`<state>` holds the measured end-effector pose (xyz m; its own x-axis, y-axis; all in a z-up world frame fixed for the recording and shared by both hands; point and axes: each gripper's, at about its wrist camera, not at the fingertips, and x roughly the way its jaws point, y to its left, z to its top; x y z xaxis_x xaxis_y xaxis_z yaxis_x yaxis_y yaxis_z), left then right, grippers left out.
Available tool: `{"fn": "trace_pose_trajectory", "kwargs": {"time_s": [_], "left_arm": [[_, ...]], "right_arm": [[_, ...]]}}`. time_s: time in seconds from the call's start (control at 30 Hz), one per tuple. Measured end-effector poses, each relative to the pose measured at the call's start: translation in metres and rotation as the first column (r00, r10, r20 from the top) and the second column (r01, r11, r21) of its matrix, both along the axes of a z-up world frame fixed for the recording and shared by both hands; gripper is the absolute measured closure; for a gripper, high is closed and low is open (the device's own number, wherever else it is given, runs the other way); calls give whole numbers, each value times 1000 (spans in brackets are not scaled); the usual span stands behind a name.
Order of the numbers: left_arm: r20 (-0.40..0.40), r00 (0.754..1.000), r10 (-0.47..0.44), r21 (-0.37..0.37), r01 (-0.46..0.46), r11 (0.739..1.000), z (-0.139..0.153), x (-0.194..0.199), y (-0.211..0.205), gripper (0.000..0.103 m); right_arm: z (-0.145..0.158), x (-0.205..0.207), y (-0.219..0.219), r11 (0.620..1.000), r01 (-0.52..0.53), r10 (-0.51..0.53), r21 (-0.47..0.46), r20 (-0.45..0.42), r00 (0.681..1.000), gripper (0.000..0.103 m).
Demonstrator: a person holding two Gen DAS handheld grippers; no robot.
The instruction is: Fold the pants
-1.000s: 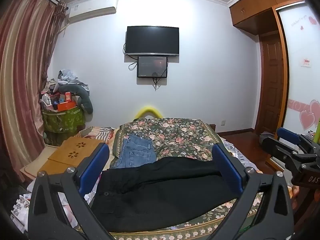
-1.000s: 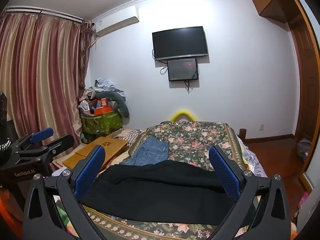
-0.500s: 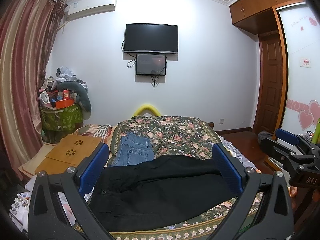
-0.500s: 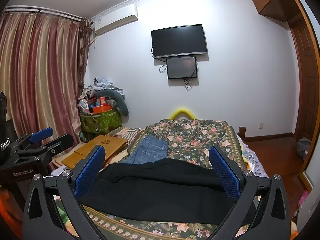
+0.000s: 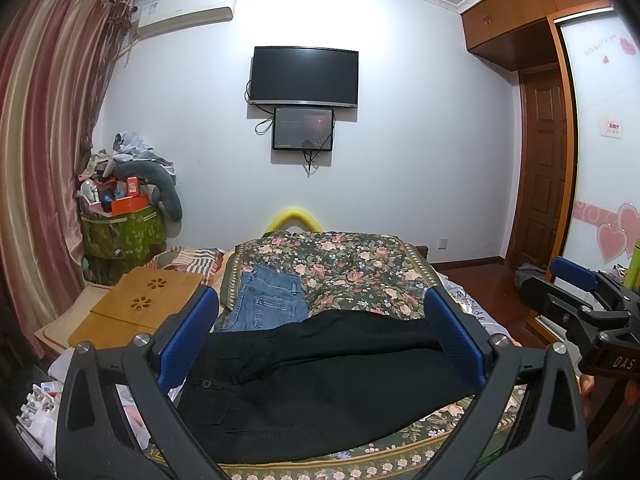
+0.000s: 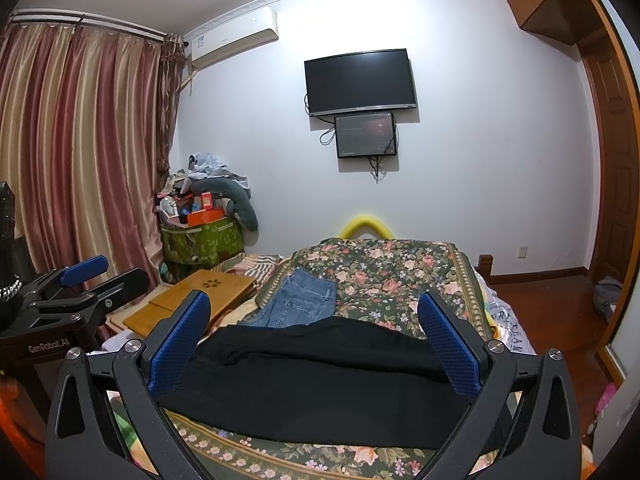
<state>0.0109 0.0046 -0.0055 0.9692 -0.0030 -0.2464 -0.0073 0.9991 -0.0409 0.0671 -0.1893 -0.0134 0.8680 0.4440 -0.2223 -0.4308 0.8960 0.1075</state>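
Observation:
Black pants (image 5: 320, 376) lie flat across the near end of the floral bedspread (image 5: 352, 264), waistband to the left, legs to the right. They show in the right wrist view too (image 6: 320, 376). My left gripper (image 5: 322, 344) is open and empty, held above and in front of the pants. My right gripper (image 6: 314, 344) is open and empty, also above the pants. Each gripper shows in the other's view: the right one at the right edge (image 5: 580, 304), the left one at the left edge (image 6: 72, 292).
Folded blue jeans (image 5: 272, 304) lie on the bed behind the black pants. A wooden lap table (image 5: 140, 304) sits to the left of the bed. A green bin piled with clutter (image 5: 120, 228) stands by the curtain. A wooden door (image 5: 540, 168) is at right.
Both views have tilted slightly upward and drawn back a little; the pants sit a bit lower in frame. Both grippers stay open. The pants have not moved.

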Motion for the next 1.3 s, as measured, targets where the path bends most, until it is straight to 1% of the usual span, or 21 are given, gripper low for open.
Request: {"fn": "trace_pose_trajectory", "kwargs": {"time_s": [1.3], "left_arm": [[-4,1000,12,-6,-12,1000,-6,1,8,0]], "right_arm": [[1,-4,5,1000,0,0,-12,3,1000,0]]}}
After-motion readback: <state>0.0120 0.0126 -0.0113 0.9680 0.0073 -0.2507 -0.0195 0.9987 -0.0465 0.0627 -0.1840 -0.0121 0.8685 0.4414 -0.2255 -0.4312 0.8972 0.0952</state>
